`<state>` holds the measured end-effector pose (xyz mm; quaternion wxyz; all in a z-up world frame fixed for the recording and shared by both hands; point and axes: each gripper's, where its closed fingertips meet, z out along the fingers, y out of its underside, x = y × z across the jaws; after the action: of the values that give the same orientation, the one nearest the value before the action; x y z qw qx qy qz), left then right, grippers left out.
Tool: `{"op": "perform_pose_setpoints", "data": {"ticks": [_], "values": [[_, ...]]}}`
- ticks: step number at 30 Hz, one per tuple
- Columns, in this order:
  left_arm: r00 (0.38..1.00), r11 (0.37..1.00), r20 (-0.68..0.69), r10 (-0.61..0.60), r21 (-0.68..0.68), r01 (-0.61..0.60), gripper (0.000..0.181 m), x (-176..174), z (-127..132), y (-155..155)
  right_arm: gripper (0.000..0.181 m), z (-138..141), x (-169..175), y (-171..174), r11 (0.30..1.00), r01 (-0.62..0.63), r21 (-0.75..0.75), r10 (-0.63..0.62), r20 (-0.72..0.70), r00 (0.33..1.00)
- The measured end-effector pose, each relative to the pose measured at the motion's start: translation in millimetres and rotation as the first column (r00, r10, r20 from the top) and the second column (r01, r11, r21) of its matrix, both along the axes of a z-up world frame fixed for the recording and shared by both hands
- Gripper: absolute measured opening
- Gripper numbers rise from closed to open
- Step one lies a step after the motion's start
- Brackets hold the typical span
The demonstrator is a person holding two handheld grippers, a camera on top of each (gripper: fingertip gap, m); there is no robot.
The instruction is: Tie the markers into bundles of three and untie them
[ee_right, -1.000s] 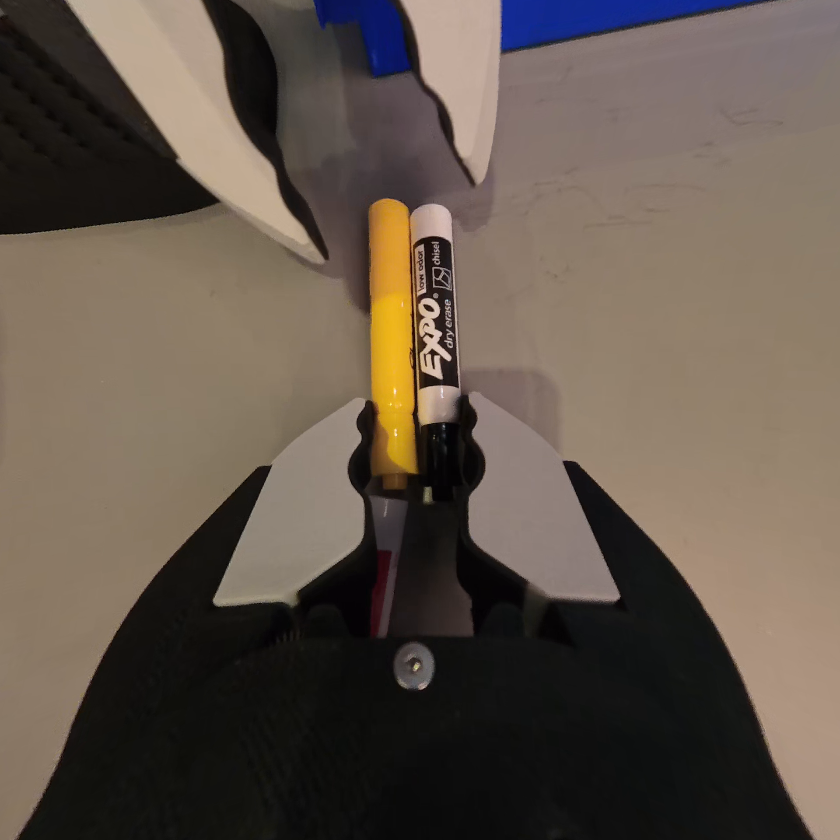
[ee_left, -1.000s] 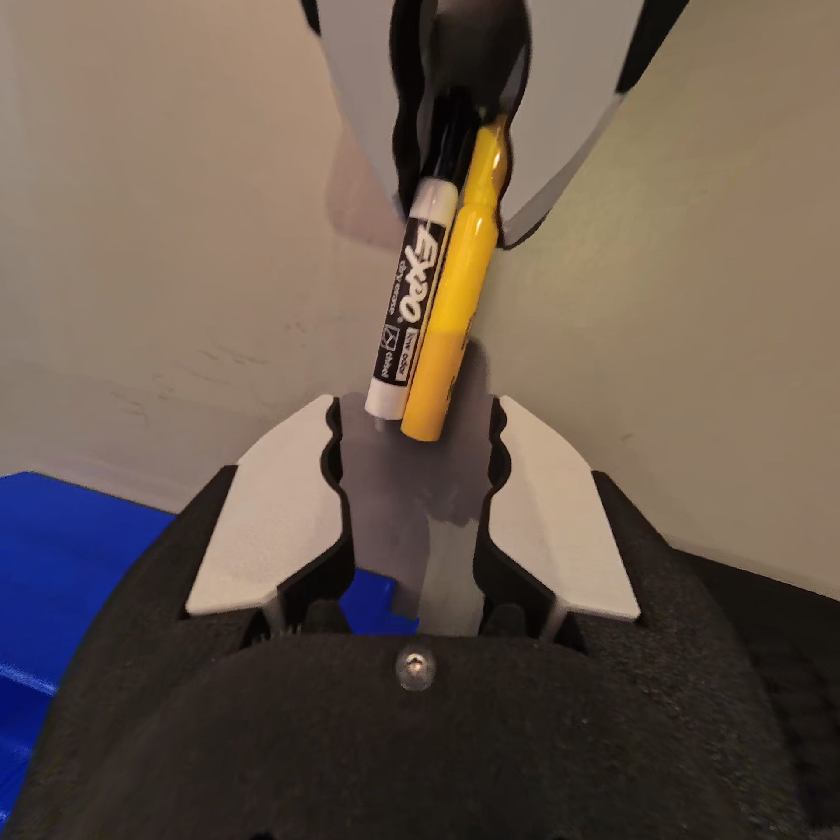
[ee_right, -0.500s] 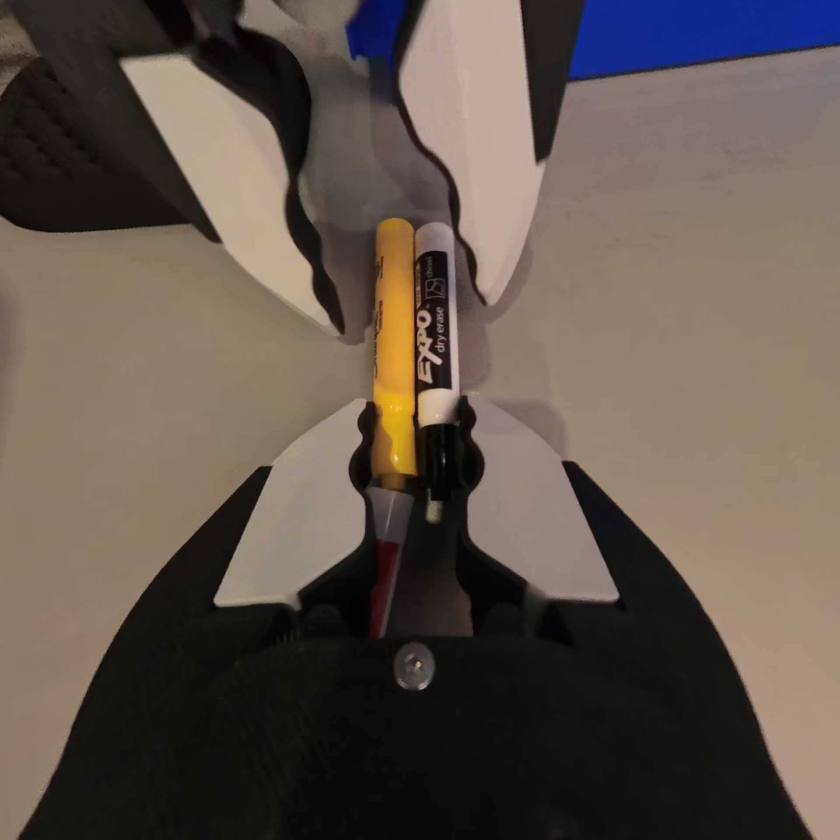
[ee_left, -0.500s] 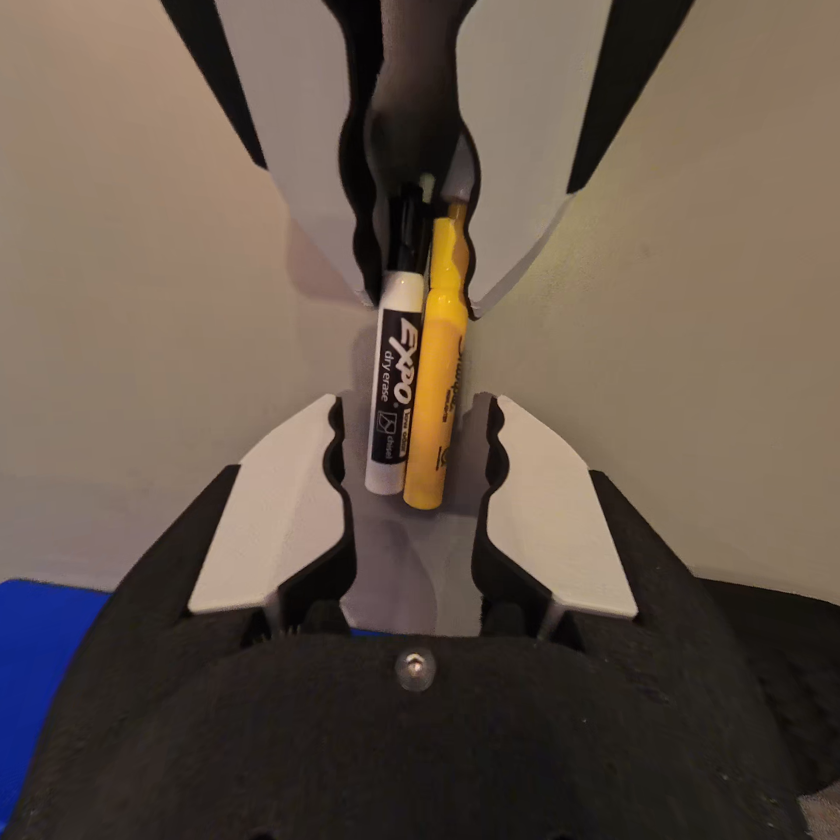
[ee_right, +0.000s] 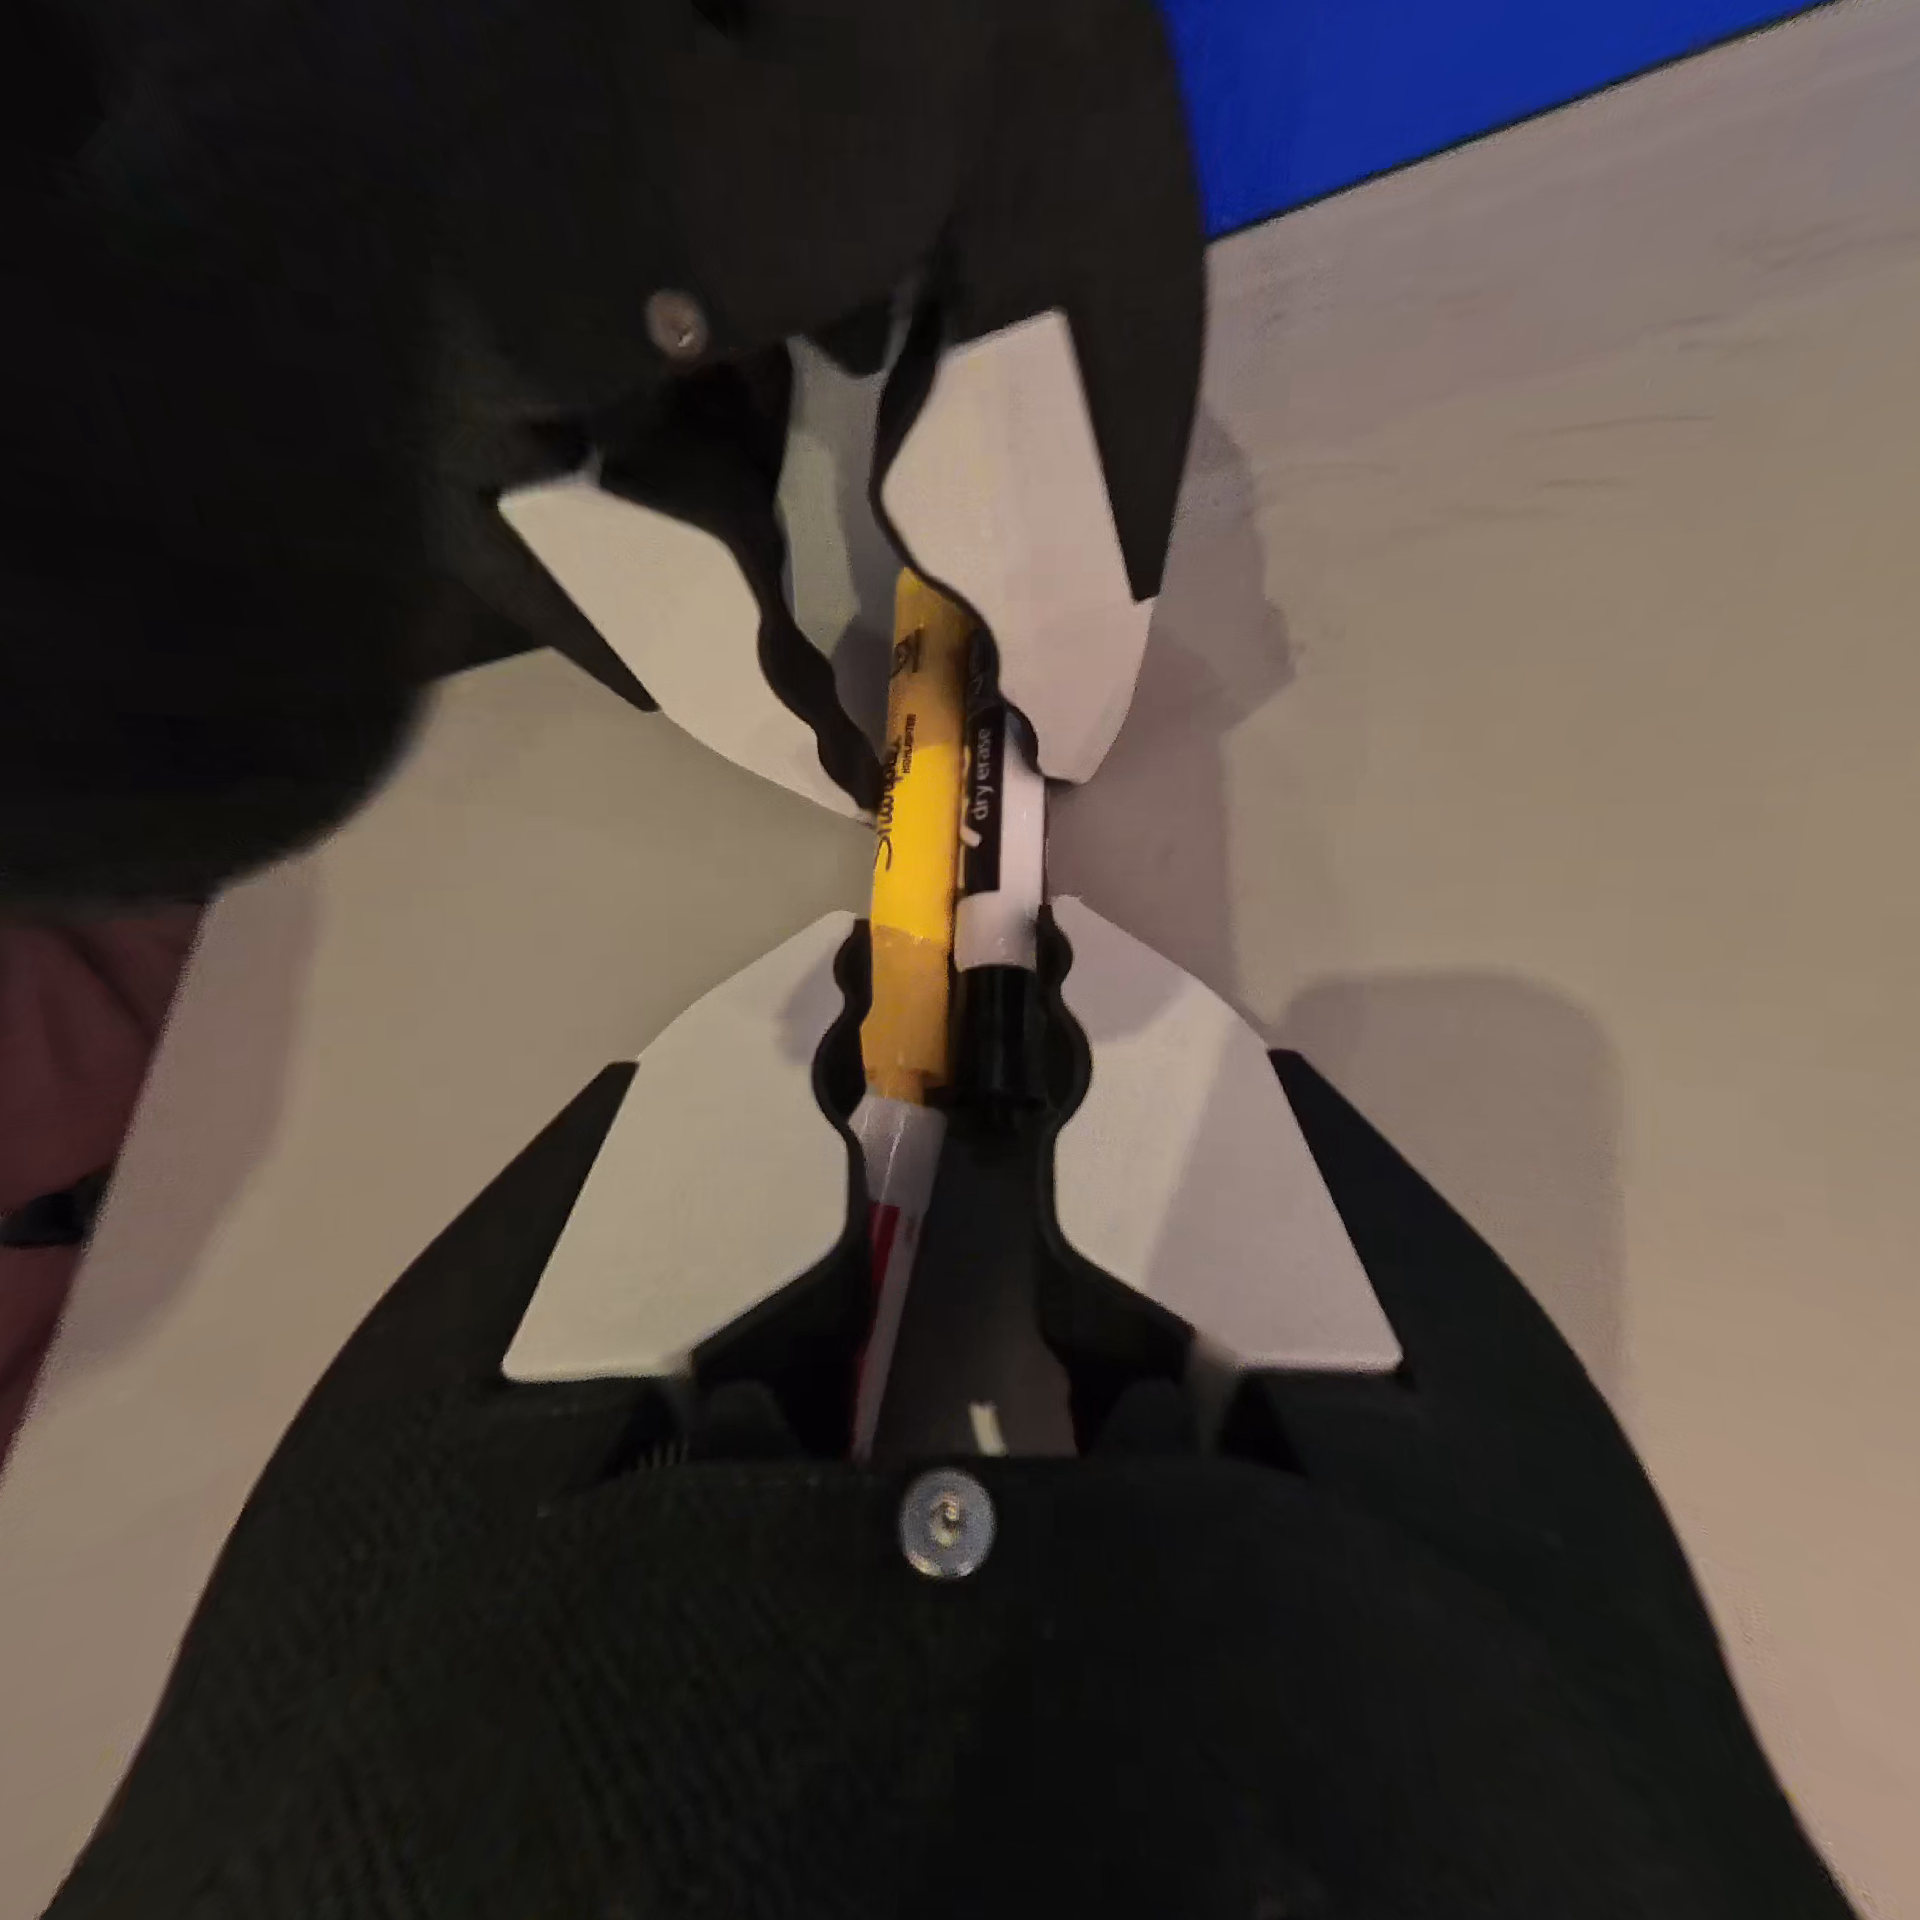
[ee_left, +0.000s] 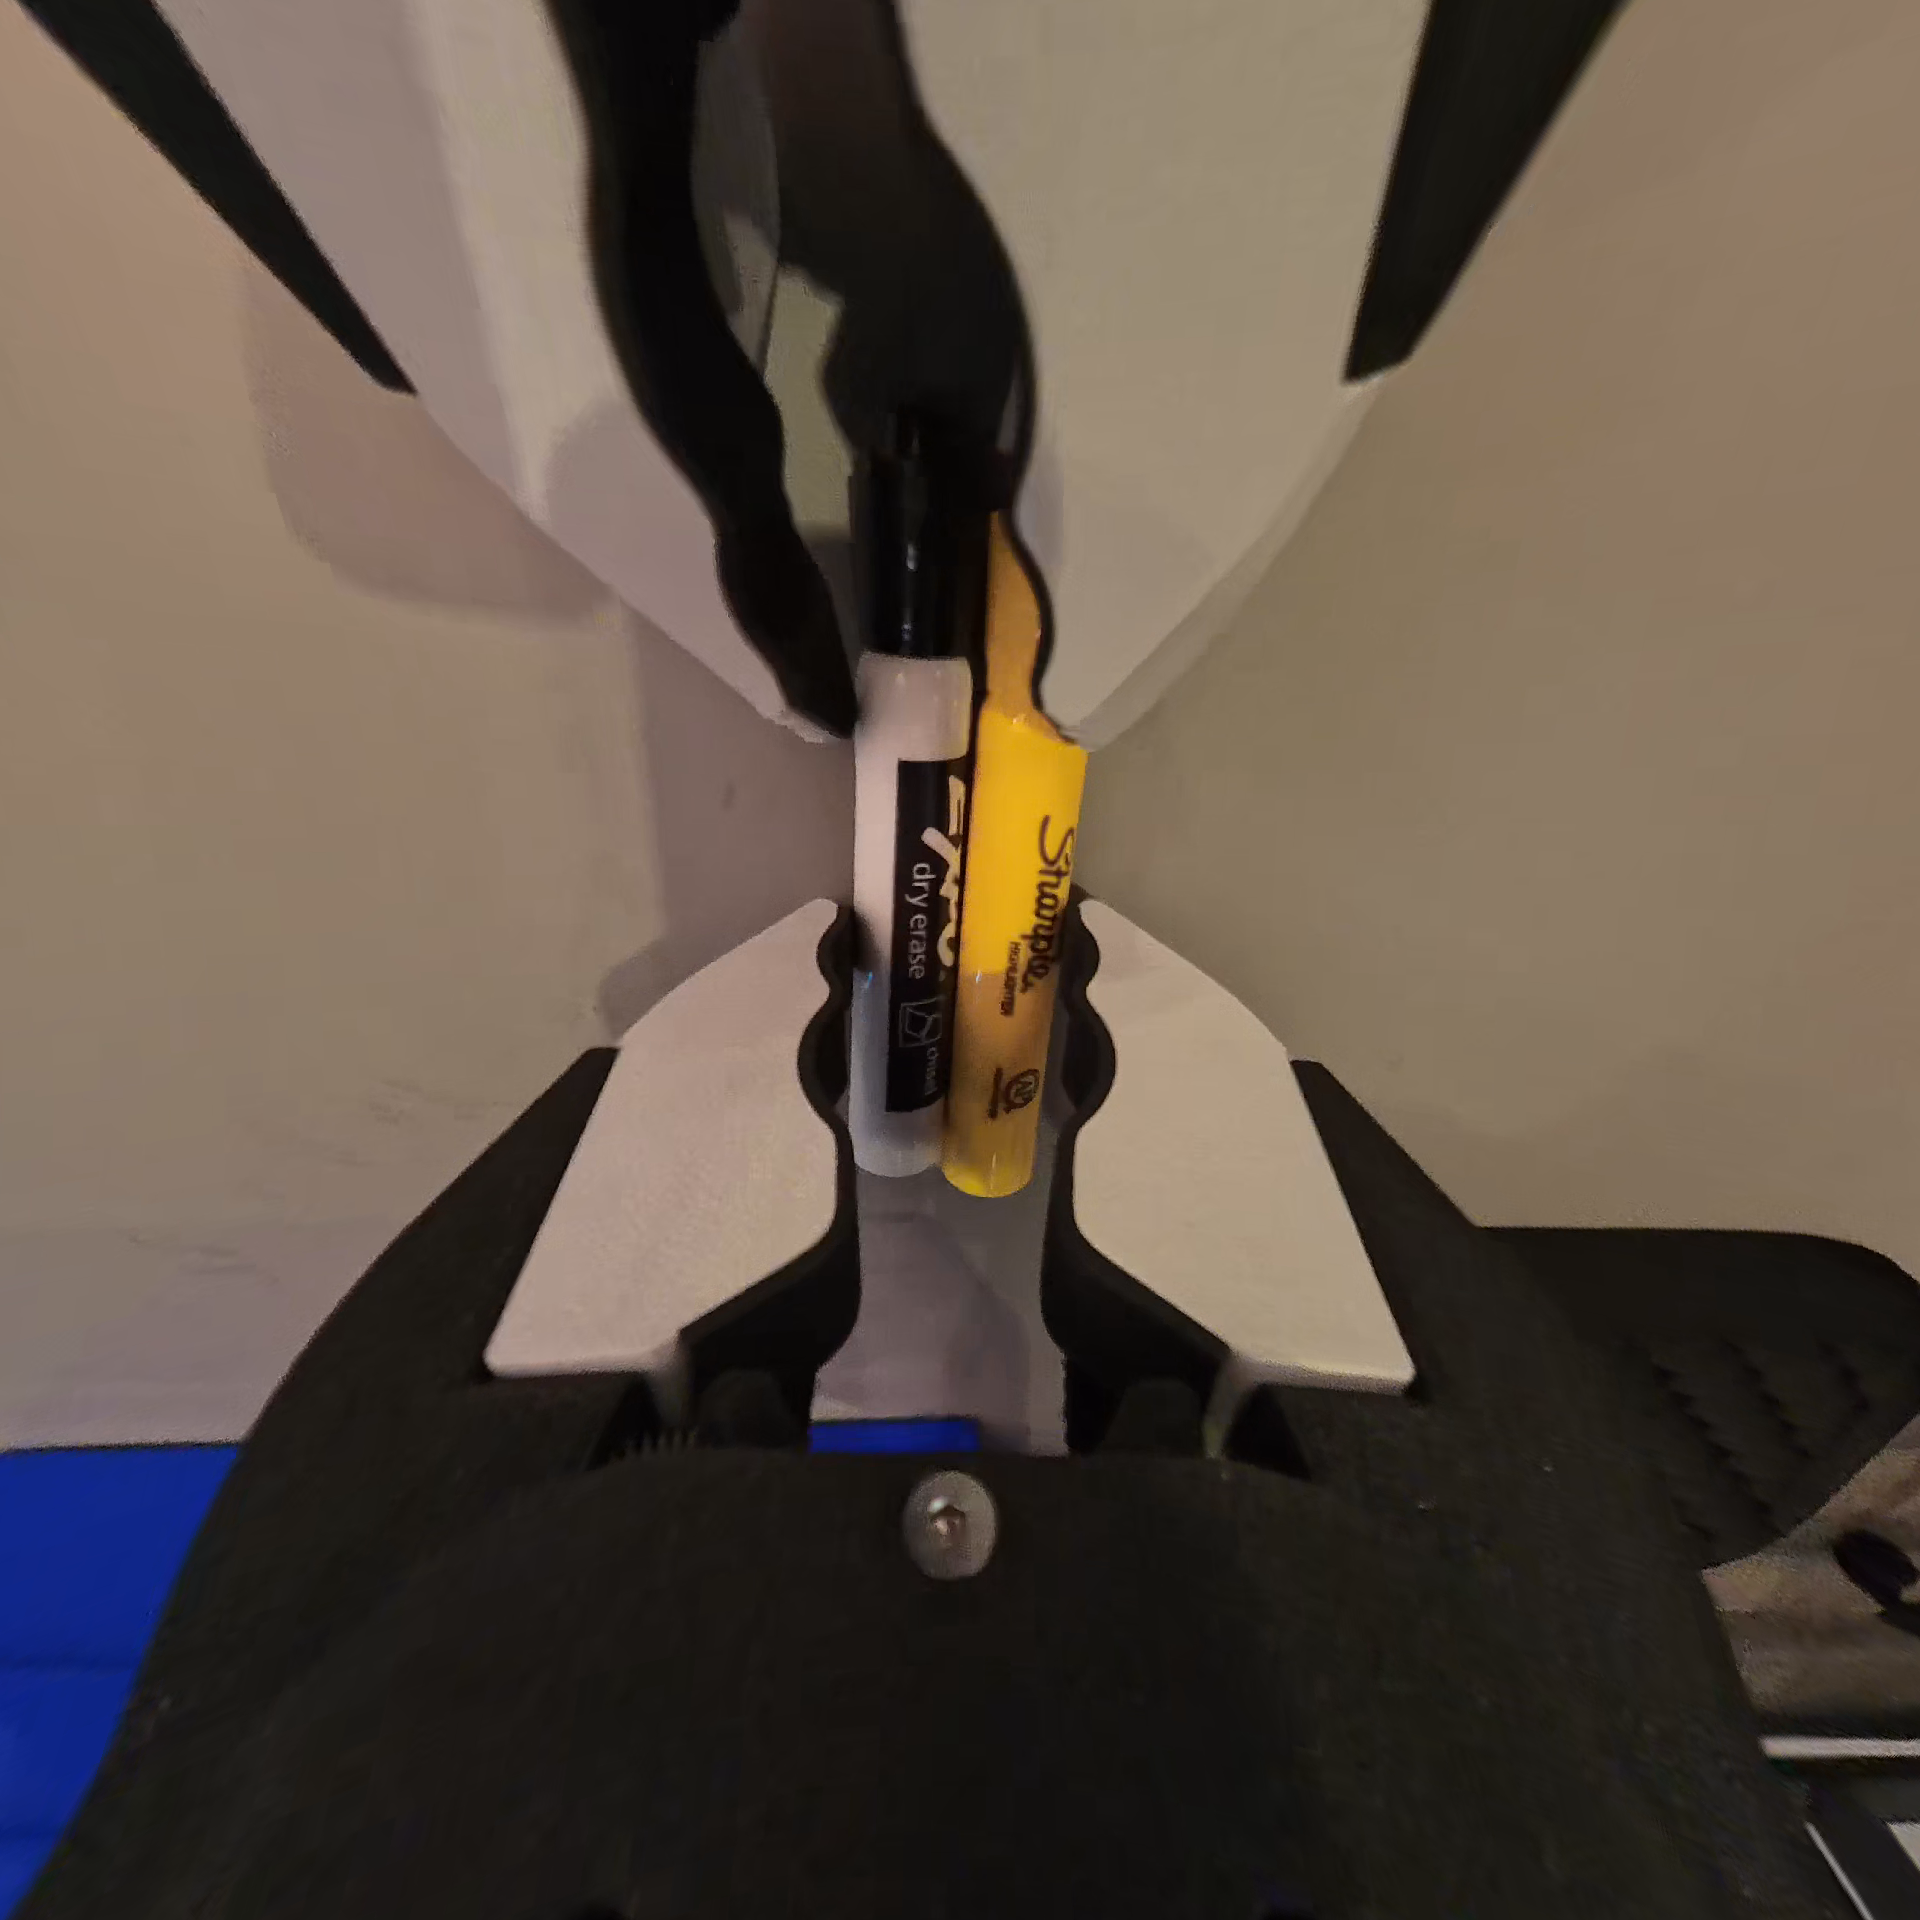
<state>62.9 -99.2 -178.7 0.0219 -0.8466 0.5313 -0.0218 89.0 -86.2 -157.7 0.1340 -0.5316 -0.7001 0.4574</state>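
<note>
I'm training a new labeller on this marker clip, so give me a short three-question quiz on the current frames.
1. True or false: the right tongs grip the yellow plastic highlighter and the black-and-white dry-erase marker side by side.
2. Which colour shows on the third marker, deep inside the right tongs? A green, B red, C purple.
3. Fill in: the markers' free ends sit between the ____ of the left tongs.
Key: 1 true; 2 B; 3 fingers.
</note>
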Motion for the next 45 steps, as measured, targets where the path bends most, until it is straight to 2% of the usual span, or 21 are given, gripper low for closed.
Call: {"op": "perform_pose_setpoints", "data": {"ticks": [2,5,8,10,16,18,20,22,25,29,33,39,45], "values": [[1.000,1.000,-0.006,-0.018,0.022,0.018,0.038,3.0,-0.2,-1.8,0.027,2.1,4.2,0.6,0.995,-0.015,-0.099,0.019,0.042,0.999],[0.998,0.999,0.053,0.019,0.043,-0.021,0.038,6.3,-0.1,-3.3,0.024,3.8,7.4,2.3,0.968,-0.015,-0.251,0.049,0.128,0.991],[0.996,0.998,0.084,0.033,0.058,-0.038,0.038,6.7,0.1,-3.2,0.022,3.7,6.4,3.0,0.944,0.002,-0.331,0.074,0.218,0.973],[0.996,0.998,0.082,0.036,0.057,-0.041,0.039,6.4,0.1,-2.7,0.012,-0.4,4.5,5.9,0.949,0.022,-0.314,0.067,0.270,0.961],[1.000,1.000,-0.001,0.011,0.012,-0.011,0.038,6.0,-0.4,-2.7,0.024,1.3,10.8,2.7,0.969,-0.032,-0.245,0.098,0.263,0.960],[1.000,1.000,-0.004,0.001,0.013,-0.001,0.038,5.9,-0.5,-2.7,0.031,-4.2,15.6,10.9,0.990,-0.040,-0.135,0.075,0.266,0.961],[1.000,1.000,0.001,0.002,0.020,-0.002,0.038,6.5,-0.6,-3.2,0.031,-6.4,18.7,17.1,0.998,-0.058,-0.028,0.062,0.224,0.973],[1.000,1.000,0.015,0.016,0.026,-0.016,0.038,6.7,-0.7,-3.3,0.028,-6.4,23.2,13.5,0.996,-0.092,0.010,0.089,0.197,0.976],[0.999,0.999,0.017,0.029,0.029,-0.029,0.038,6.4,-0.7,-4.1,0.028,-8.2,22.1,16.0,0.996,-0.077,0.047,0.066,0.193,0.979],[0.999,0.998,0.018,0.038,0.040,-0.039,0.038,6.6,-0.4,-5.3,0.026,-9.4,23.1,14.3,0.998,-0.056,-0.032,0.061,0.206,0.977],[0.999,0.993,0.022,0.033,0.113,-0.035,0.037,7.6,1.4,-2.8,0.025,-7.3,24.0,12.1,0.992,-0.043,-0.119,0.070,0.238,0.969],[0.999,0.943,0.034,0.008,0.333,-0.018,0.037,16.1,5.2,7.1,0.030,-7.5,16.7,4.8,0.982,-0.051,-0.183,0.104,0.298,0.949],[0.999,0.938,0.034,0.027,0.345,-0.037,0.038,14.9,5.5,7.1,0.029,-6.6,14.8,-1.2,0.962,-0.024,-0.273,0.125,0.356,0.926]]}}
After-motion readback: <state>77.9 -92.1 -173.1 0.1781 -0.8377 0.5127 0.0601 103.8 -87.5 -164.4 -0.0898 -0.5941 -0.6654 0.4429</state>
